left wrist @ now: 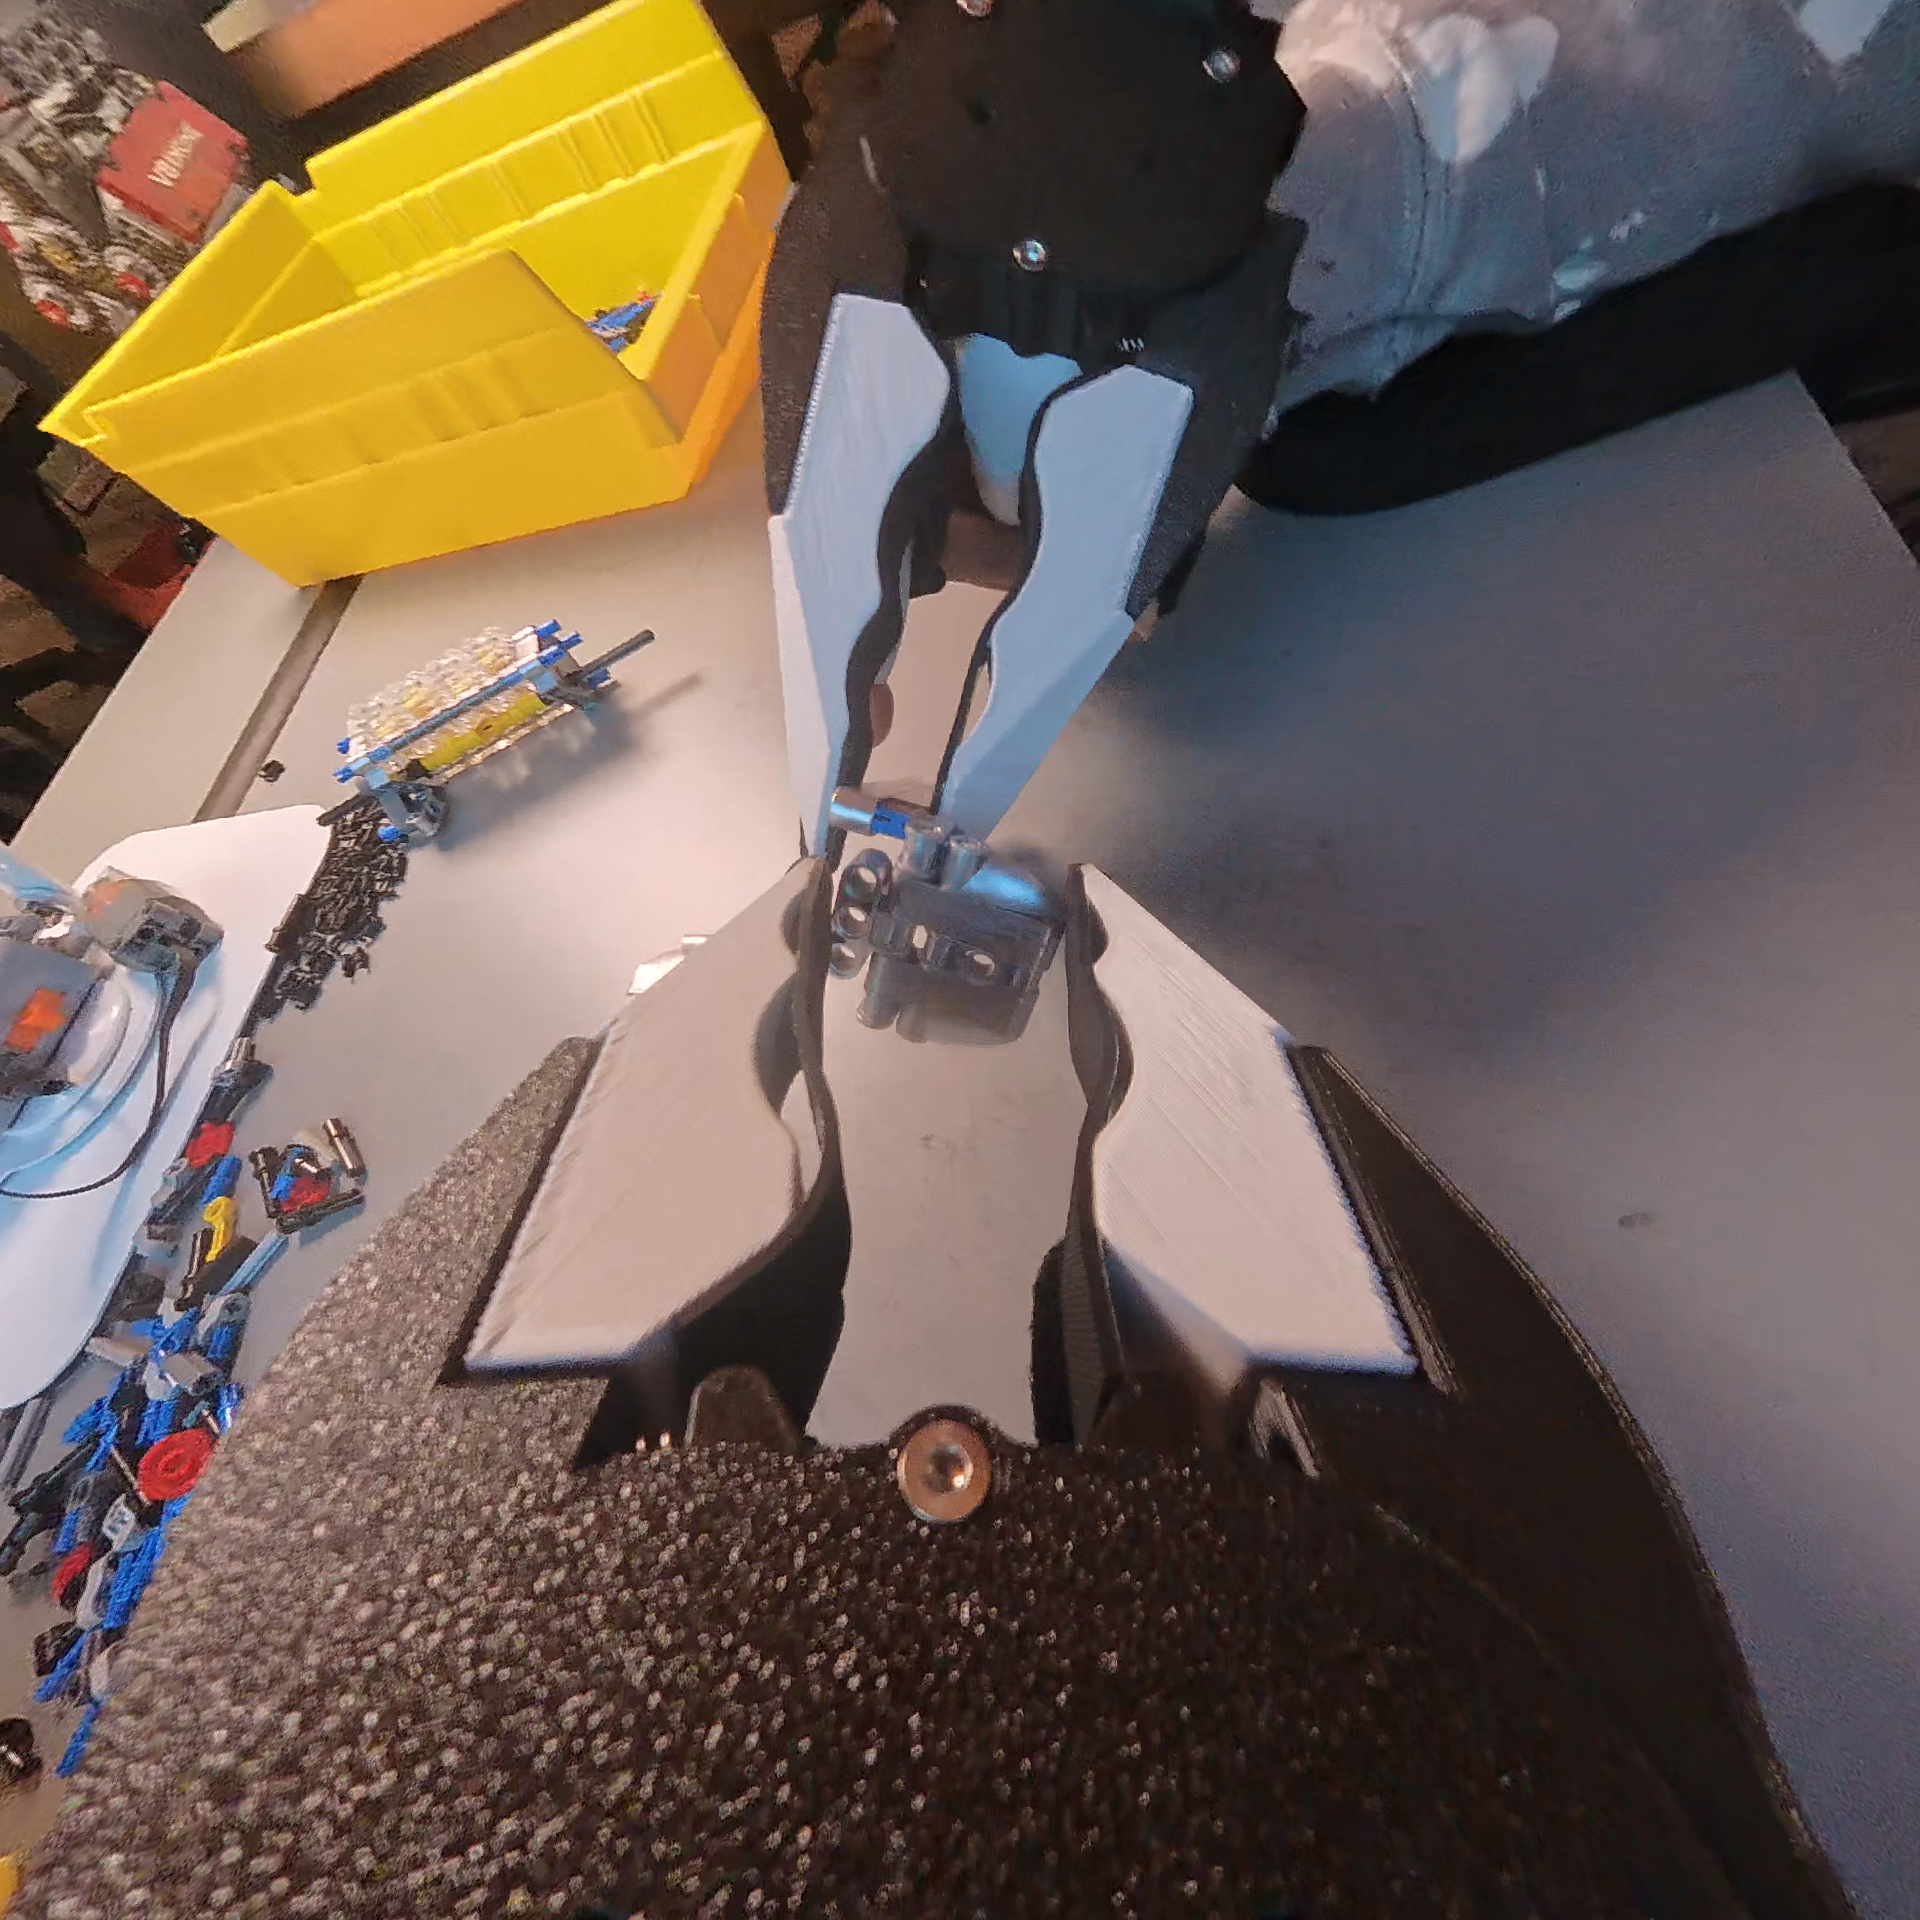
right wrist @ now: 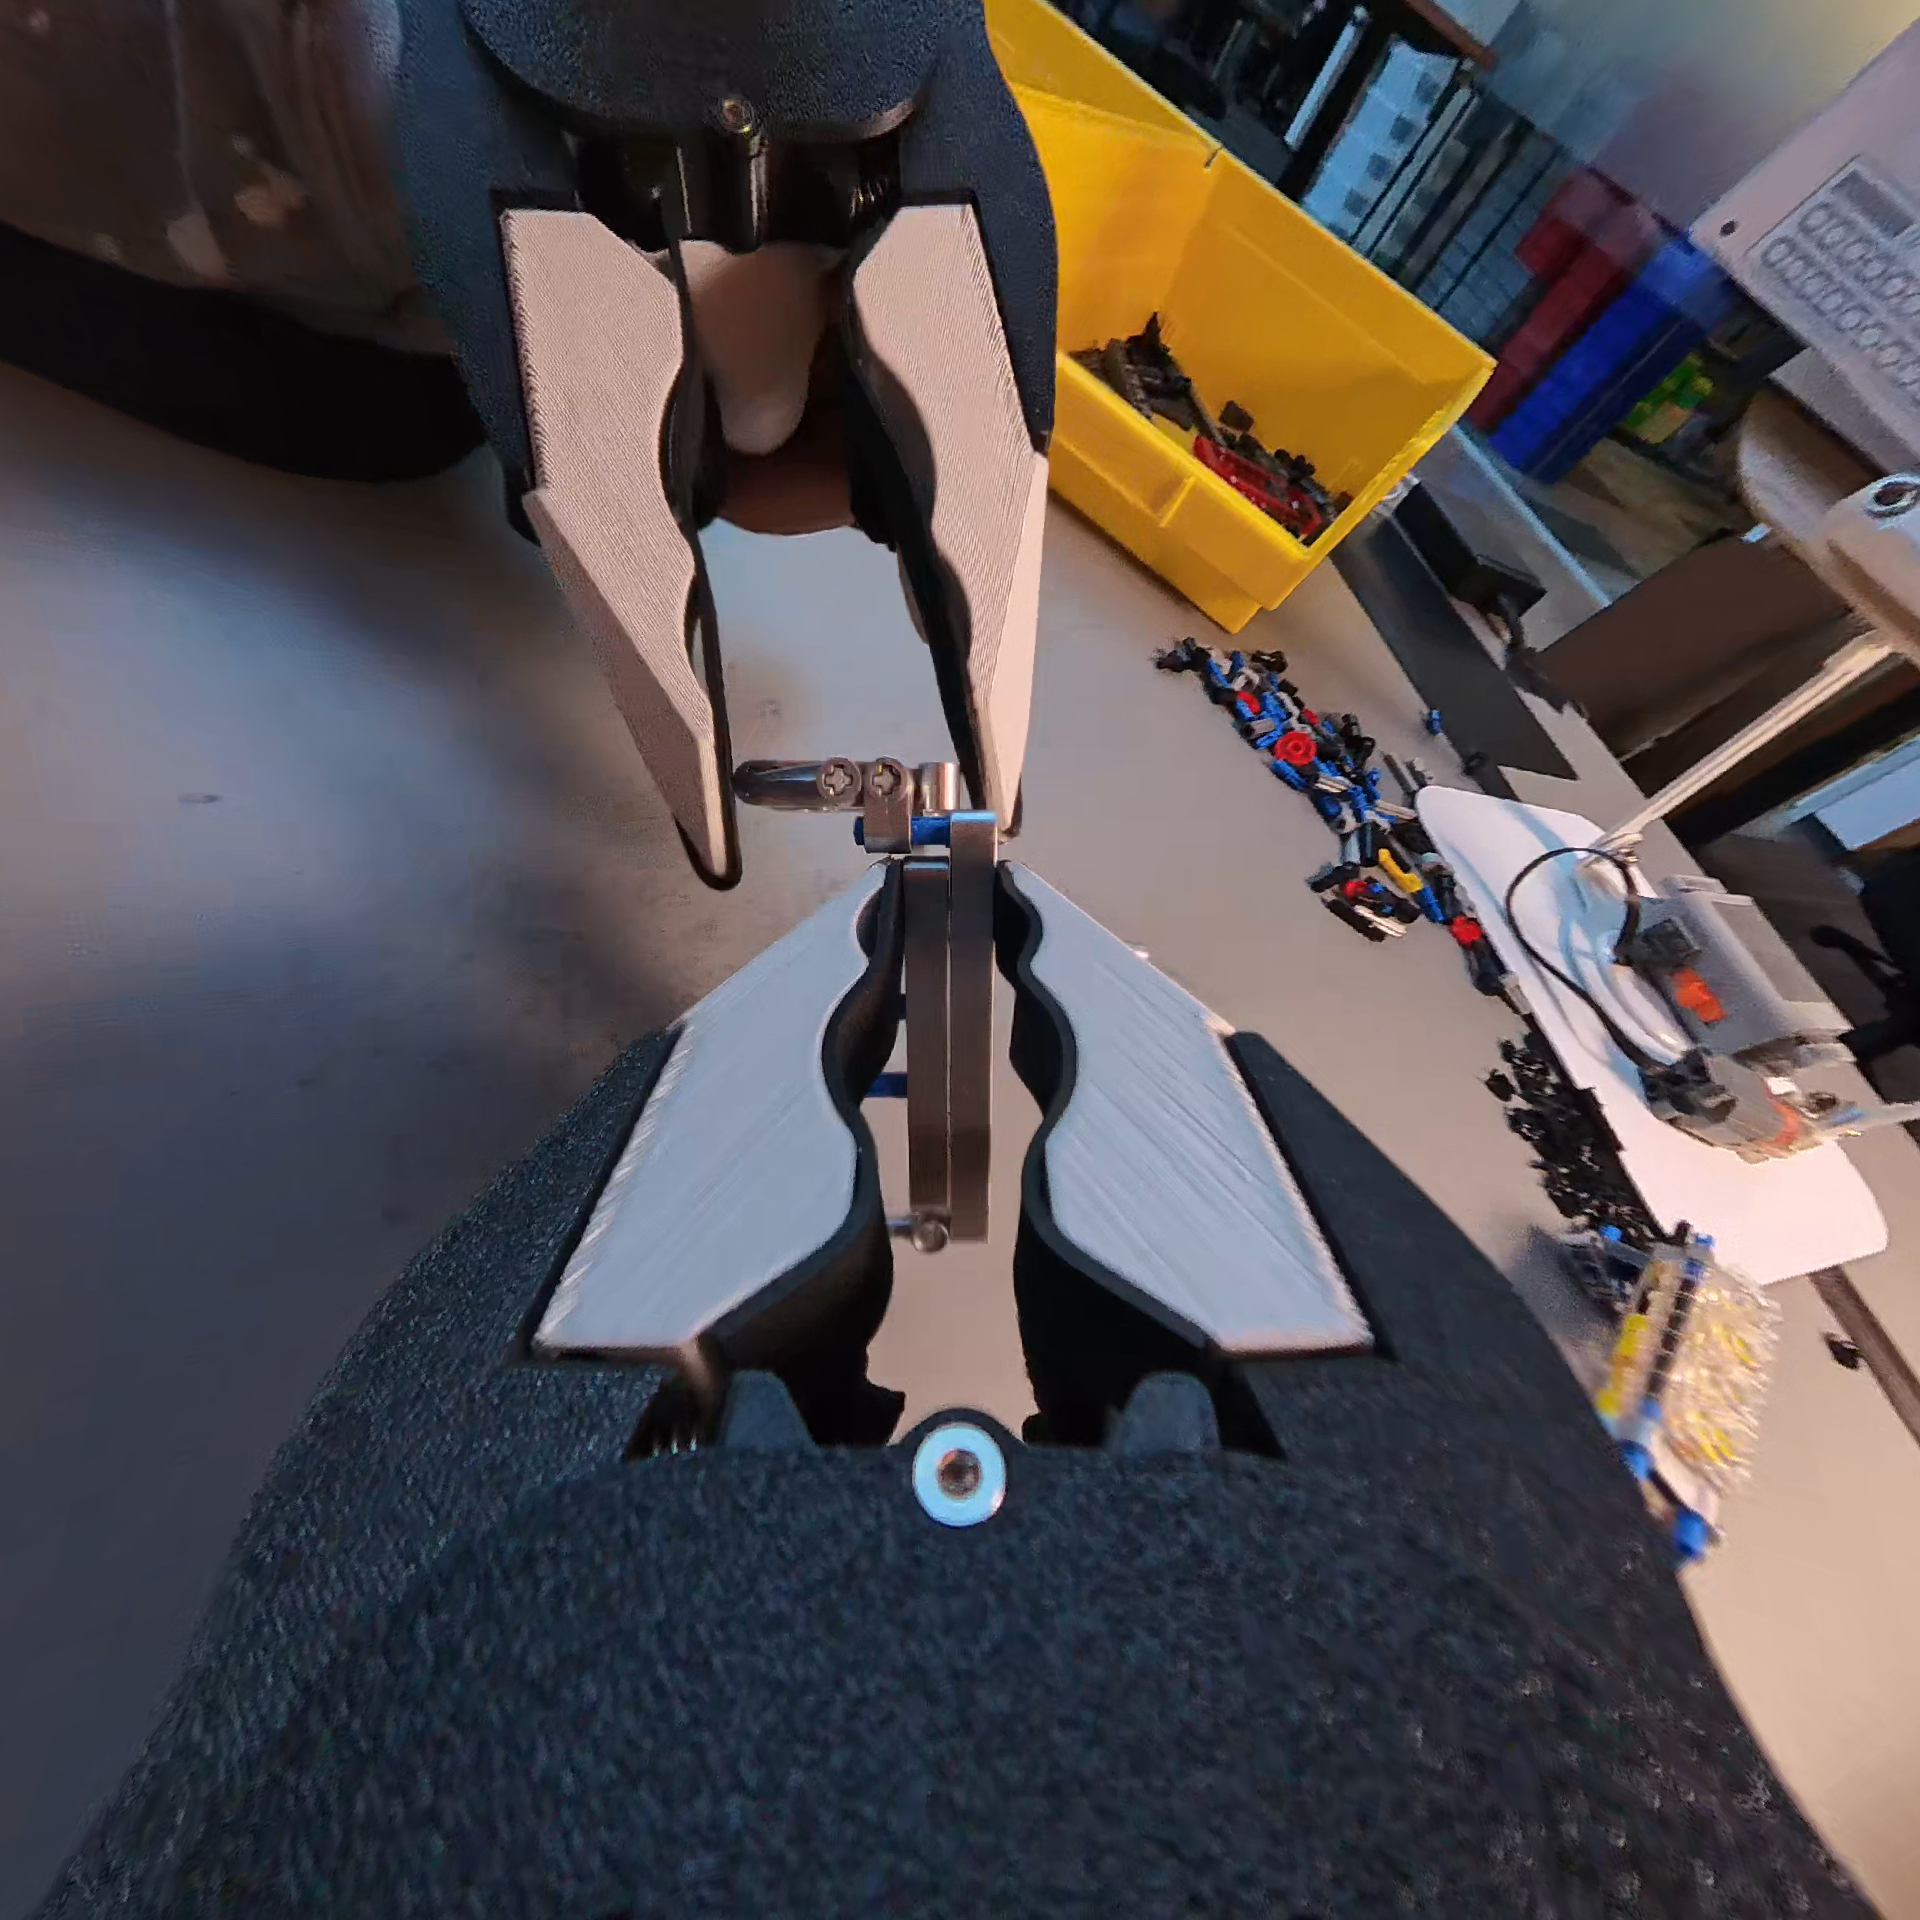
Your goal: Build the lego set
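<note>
Grey beam assembly (right wrist: 948, 1039): our right gripper (right wrist: 945, 871) clamps it. The left gripper (left wrist: 948, 878) straddles it; we cannot tell if it grips. Risk: a skewed push pops the blue pin (right wrist: 920, 828).

Two close wrist views, facing, perhaps sharing table (left wrist: 1455, 790)

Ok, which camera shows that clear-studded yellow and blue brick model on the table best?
The left wrist view. There the brick model lies whole and sharp on the table, with a dark axle sticking out of one end. The right wrist view catches it only blurred, near the right edge.
</note>
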`<state>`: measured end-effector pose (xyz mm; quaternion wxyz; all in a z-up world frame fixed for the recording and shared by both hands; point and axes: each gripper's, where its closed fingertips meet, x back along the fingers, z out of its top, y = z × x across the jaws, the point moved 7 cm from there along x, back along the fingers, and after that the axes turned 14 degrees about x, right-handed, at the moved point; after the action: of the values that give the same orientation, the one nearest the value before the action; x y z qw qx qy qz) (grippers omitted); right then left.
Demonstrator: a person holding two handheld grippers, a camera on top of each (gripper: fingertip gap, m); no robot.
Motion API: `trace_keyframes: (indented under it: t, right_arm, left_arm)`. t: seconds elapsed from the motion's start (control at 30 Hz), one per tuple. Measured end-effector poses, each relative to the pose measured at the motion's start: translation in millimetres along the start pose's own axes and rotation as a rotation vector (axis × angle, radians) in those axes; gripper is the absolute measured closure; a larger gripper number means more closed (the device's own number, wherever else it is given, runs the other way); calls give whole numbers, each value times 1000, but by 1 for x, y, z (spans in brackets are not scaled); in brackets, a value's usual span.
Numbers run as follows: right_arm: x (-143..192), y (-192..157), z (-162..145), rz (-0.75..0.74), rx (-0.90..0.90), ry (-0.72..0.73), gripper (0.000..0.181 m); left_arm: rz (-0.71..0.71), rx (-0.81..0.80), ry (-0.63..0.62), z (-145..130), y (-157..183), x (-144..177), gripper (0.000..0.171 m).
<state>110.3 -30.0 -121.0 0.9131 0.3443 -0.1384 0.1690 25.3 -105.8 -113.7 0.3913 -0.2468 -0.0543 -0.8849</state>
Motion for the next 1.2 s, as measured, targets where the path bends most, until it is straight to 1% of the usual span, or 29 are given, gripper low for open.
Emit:
trace_keyframes:
  t: [0.1, 0.3, 0.5, 0.67, 0.83, 1.0, 1.2]
  right_arm:
    - [1, -4, -1, 67, -38, 0, 166]
    - [3, -10, -1, 146, -65, -6, 166]
    - [-1, -16, -5, 137, -53, -95, 166]
    - [-2, -16, -4, 103, -39, -153, 168]
    - [-3, -20, -4, 116, -6, -185, 168]
    - [-5, -30, -4, 151, 69, -258, 168]
    - [-5, -32, -2, 171, 55, -266, 168]
  left_arm:
    - [-13, -36, -35, -3, 5, -3, 130]
    - [-99, 8, -51, -4, 10, -5, 132]
    - [-100, 8, -85, -12, 9, -11, 132]
    - [-98, 54, -81, -14, 5, -14, 133]
    - [-145, 97, -88, -18, 5, -16, 133]
    - [-170, 114, -135, -26, 6, -21, 133]
    - [-197, 123, -139, -27, 7, -22, 132]
